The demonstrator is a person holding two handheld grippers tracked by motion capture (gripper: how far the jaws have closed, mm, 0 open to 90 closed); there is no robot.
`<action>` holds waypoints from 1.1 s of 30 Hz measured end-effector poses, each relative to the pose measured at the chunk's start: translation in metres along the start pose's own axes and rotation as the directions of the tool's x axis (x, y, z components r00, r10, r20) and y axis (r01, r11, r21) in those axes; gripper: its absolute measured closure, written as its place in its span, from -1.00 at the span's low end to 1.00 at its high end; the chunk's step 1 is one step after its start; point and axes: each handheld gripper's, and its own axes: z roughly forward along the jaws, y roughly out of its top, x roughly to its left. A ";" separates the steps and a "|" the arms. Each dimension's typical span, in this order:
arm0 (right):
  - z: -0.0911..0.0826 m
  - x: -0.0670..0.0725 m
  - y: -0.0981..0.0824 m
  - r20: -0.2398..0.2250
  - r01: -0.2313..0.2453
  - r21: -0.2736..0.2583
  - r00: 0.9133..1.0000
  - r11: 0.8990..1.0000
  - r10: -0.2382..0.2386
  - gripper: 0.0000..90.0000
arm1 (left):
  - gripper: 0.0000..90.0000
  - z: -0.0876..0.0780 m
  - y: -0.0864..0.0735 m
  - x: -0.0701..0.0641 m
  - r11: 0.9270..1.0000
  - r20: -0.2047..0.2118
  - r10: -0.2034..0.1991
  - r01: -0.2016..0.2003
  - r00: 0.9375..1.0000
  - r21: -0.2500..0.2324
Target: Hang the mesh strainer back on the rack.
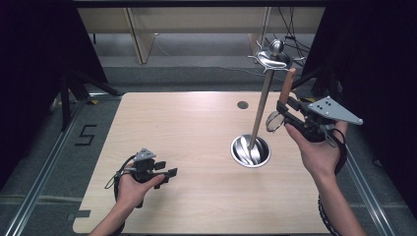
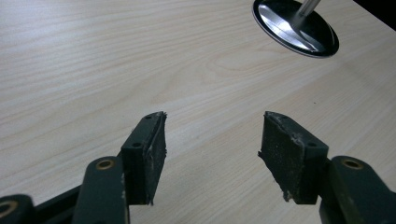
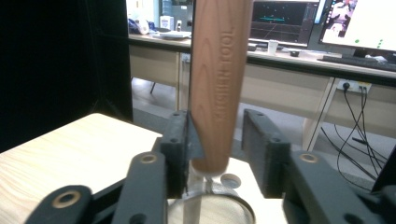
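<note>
Light wood table in a dark-curtained bay, desks with monitors behind in the right gripper view. Toward the table's right side stands a metal utensil stand: round shiny base, thin upright pole, hooked top with a ball knob. The right gripper is held up in the person's right hand, just right of the pole and raised off the table. Between its jaws is a wooden-handled kitchen tool, handle upright and slightly tilted, round metal head hanging below the jaws. In the right gripper view the handle leans against the left pad while the right pad stands clear of it with a visible gap, so the jaws are spread, not pinching; the handle touches one side only. The handle's upper end reaches near the stand's hooks, can't tell if it hangs on one. The left gripper sits low over the table's near-left part in the left hand, well apart from the stand. Its jaws are spread wide with bare tabletop between the pads, and the stand base shows far off at upper right
</note>
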 end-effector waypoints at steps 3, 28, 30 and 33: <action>-0.002 -0.005 -0.002 -0.011 0.027 -0.002 1.000 1.000 -0.027 0.20 | -0.12 0.000 0.000 -0.001 1.000 0.003 -0.003 0.003 1.000 -0.006; -0.013 -0.043 -0.111 0.013 -0.039 0.255 0.999 0.966 0.037 0.17 | -0.12 -0.002 0.000 0.000 1.000 -0.001 0.018 -0.018 1.000 0.012; -0.015 -0.044 -0.118 0.014 -0.055 0.284 0.999 0.957 0.053 0.19 | -0.13 -0.001 0.000 -0.001 1.000 0.000 0.003 -0.003 1.000 -0.001; -0.017 -0.046 -0.126 0.015 -0.052 0.299 0.999 0.953 0.050 0.21 | -0.13 0.000 -0.001 -0.003 1.000 0.006 0.000 0.000 1.000 -0.002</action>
